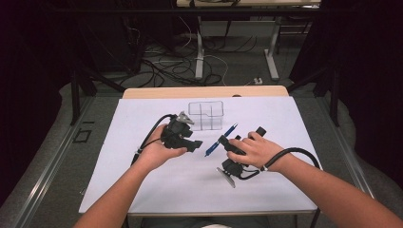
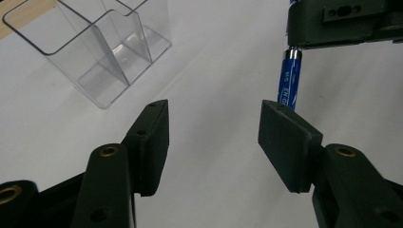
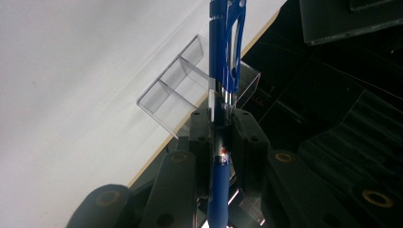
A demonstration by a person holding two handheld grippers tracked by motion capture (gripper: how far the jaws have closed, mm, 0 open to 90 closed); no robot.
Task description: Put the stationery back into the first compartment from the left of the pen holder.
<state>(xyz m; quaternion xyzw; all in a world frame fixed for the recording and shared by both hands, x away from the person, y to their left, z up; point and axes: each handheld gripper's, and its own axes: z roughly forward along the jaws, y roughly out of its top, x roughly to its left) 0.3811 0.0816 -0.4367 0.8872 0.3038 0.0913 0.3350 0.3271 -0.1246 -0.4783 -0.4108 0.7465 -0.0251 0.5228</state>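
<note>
Blue pen [image 3: 219, 76] is sitting clamped between the right gripper's [image 1: 223, 141] two black jaws, which are pressing on its barrel near the silver band, the clip end sticking out past the jaw tips. In the high view the pen [image 1: 221, 139] is lying slantwise above the white table sheet [image 1: 142, 190], just in front of the clear plastic organiser [image 1: 206, 115], whose compartments are standing empty. The right hand [image 1: 252, 151] is wrapping the gripper body, cable trailing round the wrist. The left gripper [image 2: 214, 137] is pointing toward the pen [image 2: 288, 80] with its jaws partly apart and nothing between the pads; the pen's barrel is showing just beyond the tip of one jaw, apart from it. The left hand [image 1: 159, 152] is holding that gripper near the organiser's front left corner
</note>
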